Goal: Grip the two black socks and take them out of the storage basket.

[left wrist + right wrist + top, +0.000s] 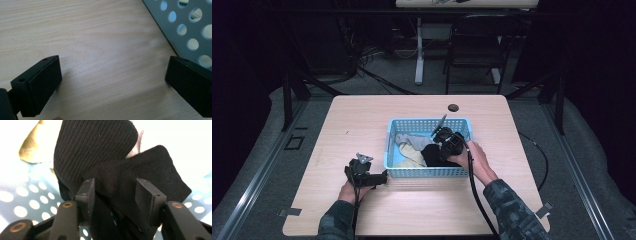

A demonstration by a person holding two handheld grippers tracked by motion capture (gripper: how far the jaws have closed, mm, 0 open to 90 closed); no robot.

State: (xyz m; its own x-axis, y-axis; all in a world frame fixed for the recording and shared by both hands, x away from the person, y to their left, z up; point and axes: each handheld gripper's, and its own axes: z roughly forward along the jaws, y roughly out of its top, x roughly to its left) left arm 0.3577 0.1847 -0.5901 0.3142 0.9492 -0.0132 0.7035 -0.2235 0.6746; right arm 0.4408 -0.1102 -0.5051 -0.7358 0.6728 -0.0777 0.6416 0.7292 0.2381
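I find the right gripper [443,136] down inside the blue basket [428,171], which sits on the wooden table [362,115] a little right of centre. In the right gripper view, the right gripper's jaws stand partly apart with black ribbed cloth [100,155] lying between them; a fold of that cloth fills the gap, but I cannot tell for certain whether the pads press on it, and it appears loose rather than clamped. The black cloth rests on the perforated basket floor [30,200], beside a yellowish piece of fabric [35,145] at the upper left of that view. From the high view I also note a grey garment [409,141] in the left half of the basket, with the black cloth in the right half under the gripper.

The left gripper [382,178] rests low on the table, just beside the basket's near left corner. In the left gripper view its jaws stand wide apart over bare wood with nothing between them, and the perforated basket wall [185,22] runs close past the right-hand jaw
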